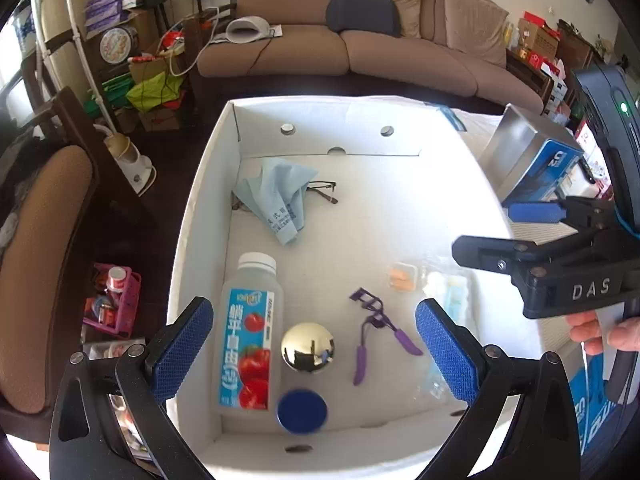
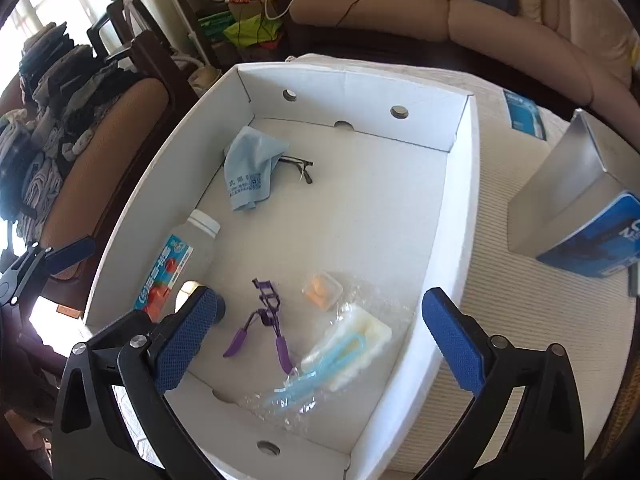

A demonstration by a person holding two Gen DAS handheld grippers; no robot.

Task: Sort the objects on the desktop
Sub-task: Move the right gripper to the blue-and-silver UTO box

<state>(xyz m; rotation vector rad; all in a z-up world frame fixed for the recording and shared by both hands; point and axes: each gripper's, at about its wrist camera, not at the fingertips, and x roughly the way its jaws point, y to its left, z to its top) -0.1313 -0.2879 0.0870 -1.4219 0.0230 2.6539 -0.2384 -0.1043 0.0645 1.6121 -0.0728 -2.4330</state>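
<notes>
A white cardboard box point(image 1: 200, 216) lies open on the table. Inside it are a tomato-label bottle point(image 1: 250, 332) on its side, a shiny gold ball point(image 1: 307, 347), a round blue lid point(image 1: 302, 411), a purple eyelash curler point(image 1: 376, 328), an orange earplug case point(image 2: 322, 290), a clear bag with pale items point(image 2: 352, 344), and a blue cloth point(image 1: 272, 200) partly covering glasses point(image 1: 324, 191). My left gripper point(image 1: 314, 306) hangs open above the bottle and ball, holding nothing. My right gripper point(image 2: 320, 296) is open and empty above the curler and bag.
A silver and blue carton point(image 2: 572, 208) stands on the pale mat point(image 2: 520, 320) right of the box. A hand point(image 1: 600, 332) holds the right gripper's handle. A brown chair point(image 1: 44, 240) is at the left, a sofa point(image 1: 360, 48) behind the table.
</notes>
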